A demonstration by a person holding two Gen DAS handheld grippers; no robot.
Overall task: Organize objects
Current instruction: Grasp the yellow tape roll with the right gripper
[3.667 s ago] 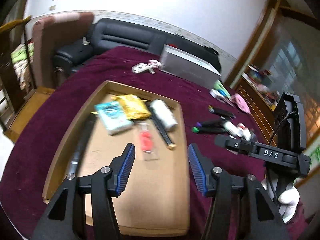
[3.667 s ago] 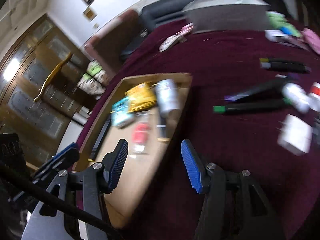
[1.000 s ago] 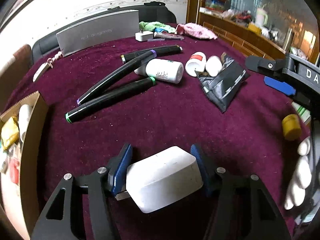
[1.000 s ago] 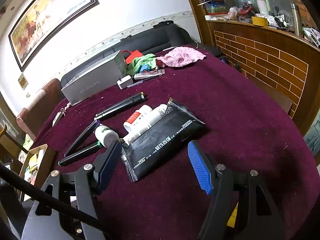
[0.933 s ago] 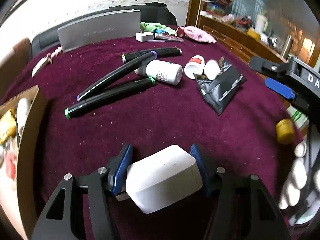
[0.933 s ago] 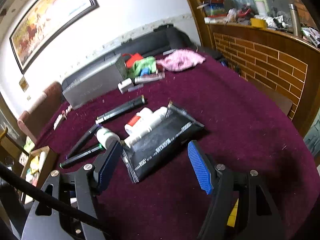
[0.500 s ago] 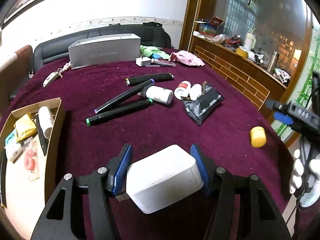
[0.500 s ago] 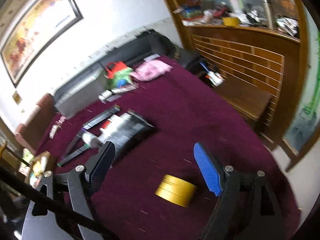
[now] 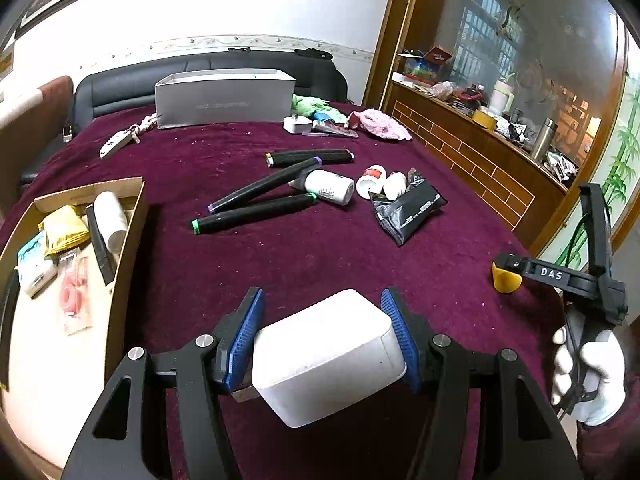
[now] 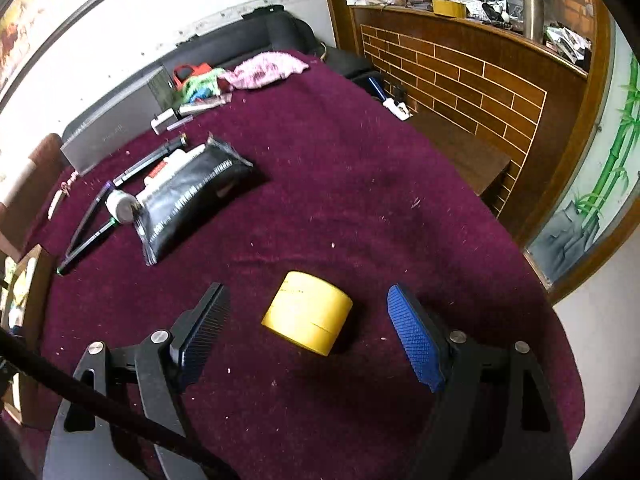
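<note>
My left gripper [image 9: 322, 340] is shut on a white rounded box [image 9: 326, 356] and holds it above the maroon table [image 9: 304, 252]. A cardboard tray [image 9: 126, 248] with several items lies to its left. My right gripper [image 10: 308, 330] is open, its fingers on either side of a yellow tape roll [image 10: 307, 313] that lies on the cloth between them, apart from both pads. The yellow roll also shows in the left wrist view [image 9: 505, 280], partly behind the right gripper. Black markers [image 9: 256, 214], white bottles [image 9: 330, 188] and a black pouch [image 9: 408, 210] lie mid-table.
A grey box [image 9: 224, 98] stands at the far edge with a pink cloth [image 9: 378, 124] and a white adapter [image 9: 297, 124] nearby. The table's rounded edge [image 10: 532, 280] is close on the right, beyond it a brick-pattern cabinet [image 10: 472, 80].
The right gripper has moved over the yellow tape roll, which now lies between its open fingers. The left gripper still holds the white box, lifted higher and turned toward the tray.
</note>
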